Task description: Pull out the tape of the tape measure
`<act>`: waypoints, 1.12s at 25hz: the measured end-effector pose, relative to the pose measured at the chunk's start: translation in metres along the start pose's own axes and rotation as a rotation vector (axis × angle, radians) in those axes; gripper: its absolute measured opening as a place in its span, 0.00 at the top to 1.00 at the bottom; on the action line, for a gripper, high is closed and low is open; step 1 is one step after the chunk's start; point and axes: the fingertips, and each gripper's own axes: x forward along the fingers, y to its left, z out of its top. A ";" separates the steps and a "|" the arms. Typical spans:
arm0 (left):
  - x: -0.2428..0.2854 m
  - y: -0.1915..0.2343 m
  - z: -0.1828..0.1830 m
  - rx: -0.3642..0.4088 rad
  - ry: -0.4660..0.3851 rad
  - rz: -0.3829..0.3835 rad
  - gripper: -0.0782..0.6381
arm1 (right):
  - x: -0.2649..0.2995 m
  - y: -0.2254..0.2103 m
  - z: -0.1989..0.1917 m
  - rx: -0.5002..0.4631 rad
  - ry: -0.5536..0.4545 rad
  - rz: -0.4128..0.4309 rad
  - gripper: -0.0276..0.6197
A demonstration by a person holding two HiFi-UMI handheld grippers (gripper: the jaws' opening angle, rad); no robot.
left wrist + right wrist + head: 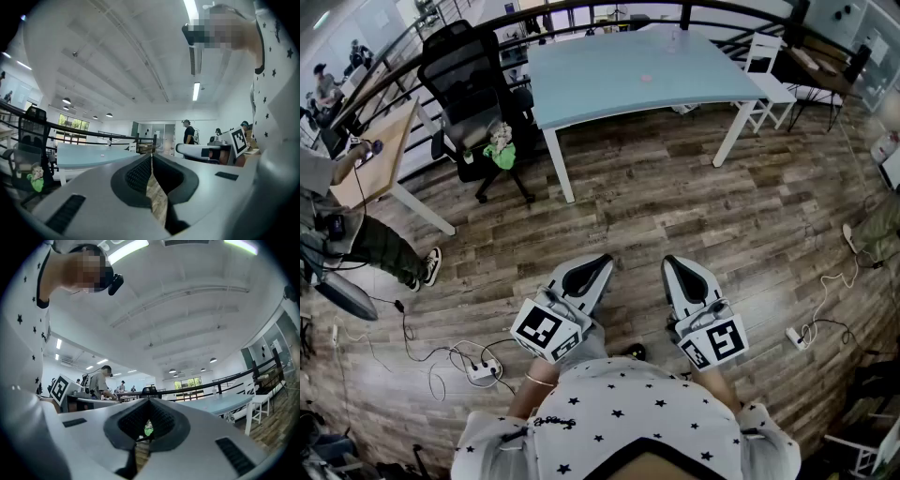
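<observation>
No tape measure can be made out for certain. A small pale object (647, 78) lies on the light blue table (619, 80) far ahead, too small to identify. My left gripper (606, 262) hangs over the wooden floor close to my body, jaws shut with nothing between them. My right gripper (669, 262) is beside it, also shut and empty. In the left gripper view the left gripper (151, 157) points toward the table (89, 157), its jaws meeting at the tips. The right gripper view shows the right gripper (149, 401) with jaws together, the table (220, 403) off to its right.
A black office chair (473, 75) with a green item (500, 155) on its seat stands left of the table. A white chair (764, 70) is at the right. A wooden desk (380, 155) and a person (366, 239) are at far left. A power strip (483, 370) and cables lie on the floor.
</observation>
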 end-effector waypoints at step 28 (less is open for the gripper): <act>0.010 0.148 0.020 0.017 -0.001 -0.066 0.85 | 0.146 -0.005 -0.008 0.045 -0.005 -0.042 0.98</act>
